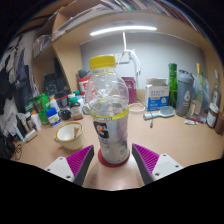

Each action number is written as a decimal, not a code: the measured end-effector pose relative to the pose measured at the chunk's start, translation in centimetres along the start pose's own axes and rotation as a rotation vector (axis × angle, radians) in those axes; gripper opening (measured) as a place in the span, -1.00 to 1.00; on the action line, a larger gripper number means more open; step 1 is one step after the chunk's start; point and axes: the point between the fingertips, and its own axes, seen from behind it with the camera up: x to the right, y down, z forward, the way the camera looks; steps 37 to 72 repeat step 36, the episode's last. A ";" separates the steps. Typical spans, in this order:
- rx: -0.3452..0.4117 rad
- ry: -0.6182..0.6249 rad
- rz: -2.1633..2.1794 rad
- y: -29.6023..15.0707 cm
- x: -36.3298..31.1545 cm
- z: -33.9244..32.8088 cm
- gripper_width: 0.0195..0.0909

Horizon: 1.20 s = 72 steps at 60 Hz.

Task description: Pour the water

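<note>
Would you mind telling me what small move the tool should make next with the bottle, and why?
Probably carry the bottle toward the white bowl before any tilting. The tool has the bottle between its fingers, upright, its yellow cap still on, and the bowl sits apart on the wooden table. Whether both fingers actually press on the bottle I cannot tell. The cap would have to come off before pouring.

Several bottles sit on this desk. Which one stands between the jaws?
The clear plastic bottle with the yellow cap, standing upright between the purple pads with its cap on. The green bottle and other containers stand far beyond, by the wall.
</note>
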 end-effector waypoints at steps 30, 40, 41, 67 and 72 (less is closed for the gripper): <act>-0.003 0.100 0.052 -3.9 -2.9 -28.0 0.81; 0.024 0.113 0.051 -5.2 -2.1 -32.1 0.82; 0.024 0.113 0.051 -5.2 -2.1 -32.1 0.82; 0.024 0.113 0.051 -5.2 -2.1 -32.1 0.82; 0.024 0.113 0.051 -5.2 -2.1 -32.1 0.82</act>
